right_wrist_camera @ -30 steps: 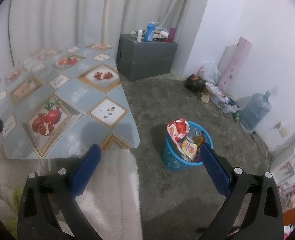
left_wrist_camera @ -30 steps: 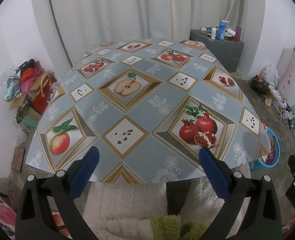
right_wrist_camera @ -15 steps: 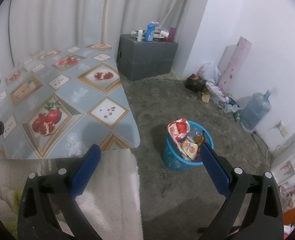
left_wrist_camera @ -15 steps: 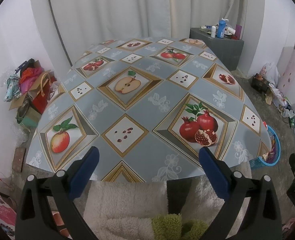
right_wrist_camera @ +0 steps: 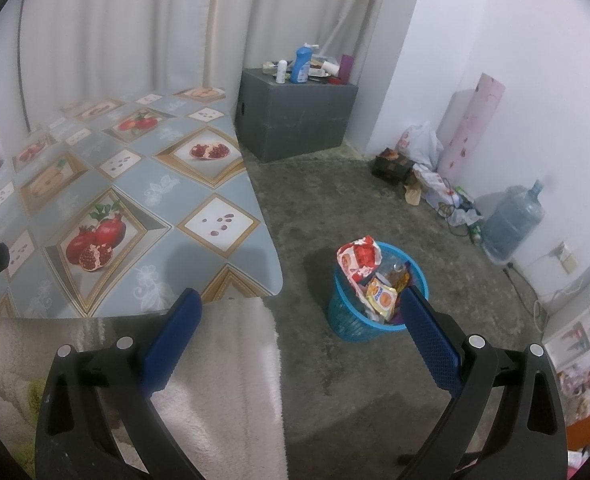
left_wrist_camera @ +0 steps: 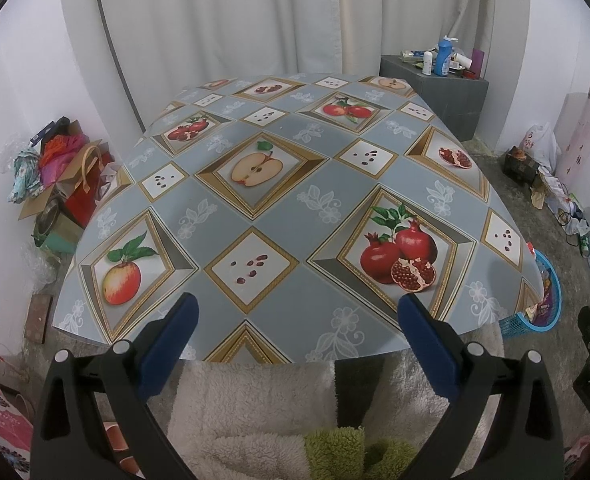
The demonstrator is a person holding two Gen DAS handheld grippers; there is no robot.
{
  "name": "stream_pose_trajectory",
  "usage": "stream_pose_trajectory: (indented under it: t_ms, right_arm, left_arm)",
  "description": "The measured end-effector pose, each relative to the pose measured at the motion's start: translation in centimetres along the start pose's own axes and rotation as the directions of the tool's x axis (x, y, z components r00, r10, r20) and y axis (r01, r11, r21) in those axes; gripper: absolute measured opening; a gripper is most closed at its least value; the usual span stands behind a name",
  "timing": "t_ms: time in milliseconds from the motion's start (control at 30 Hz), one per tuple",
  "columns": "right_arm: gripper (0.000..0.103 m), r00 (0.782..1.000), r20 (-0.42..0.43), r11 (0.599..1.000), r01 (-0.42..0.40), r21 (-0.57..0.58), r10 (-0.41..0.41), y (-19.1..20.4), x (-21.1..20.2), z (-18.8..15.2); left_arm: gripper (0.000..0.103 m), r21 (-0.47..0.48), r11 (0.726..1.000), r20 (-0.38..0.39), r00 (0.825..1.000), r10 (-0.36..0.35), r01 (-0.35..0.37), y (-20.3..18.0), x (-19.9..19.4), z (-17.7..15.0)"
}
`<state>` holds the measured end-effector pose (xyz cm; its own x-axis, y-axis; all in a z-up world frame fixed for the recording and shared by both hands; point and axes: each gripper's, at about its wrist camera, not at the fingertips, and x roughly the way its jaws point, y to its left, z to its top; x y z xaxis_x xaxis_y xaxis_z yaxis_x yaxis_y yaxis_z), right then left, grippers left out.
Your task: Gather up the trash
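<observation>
**Both grippers empty, trash sits in the blue basket on the floor**

Left wrist view: your left gripper (left_wrist_camera: 295, 316) hangs over the near edge of the surface (left_wrist_camera: 295, 208), its blue fingers (left_wrist_camera: 167, 344) spread wide with nothing between them. The surface wears a grey-blue cloth printed with apples and pomegranates. Below the fingers lies a white fluffy blanket (left_wrist_camera: 255, 420) with a green patch. At the far right, the blue basket (left_wrist_camera: 547, 304) peeks out past the edge of the surface, down on the floor. A grey box (left_wrist_camera: 439, 92) with bottles on top stands in the back corner.

Right wrist view: your right gripper (right_wrist_camera: 299, 312) points down toward the concrete floor (right_wrist_camera: 375, 208), fingers (right_wrist_camera: 431, 336) wide apart and empty. The blue basket (right_wrist_camera: 351, 320) stands on the floor just beyond the right finger, well apart from the surface (right_wrist_camera: 135, 208). It is packed with wrappers (right_wrist_camera: 359, 260), a red and white one sticking up above the rim. A water jug (right_wrist_camera: 515, 220) stands by the wall.
</observation>
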<state>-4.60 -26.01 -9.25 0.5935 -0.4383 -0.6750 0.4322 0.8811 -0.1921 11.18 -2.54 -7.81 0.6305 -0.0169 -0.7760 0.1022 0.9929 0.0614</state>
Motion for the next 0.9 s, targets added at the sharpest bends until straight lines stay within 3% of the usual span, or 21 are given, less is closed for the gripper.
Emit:
stream_pose_trajectory:
  t_ms: [900]
  right_arm:
    - [0.095,1.0,0.0,1.0,0.0,0.004,0.0,0.22,-0.01,0.02]
  left_arm:
    - [0.098,0.002,1.0,0.0,1.0,0.001,-0.001,-0.2,0.03,0.29]
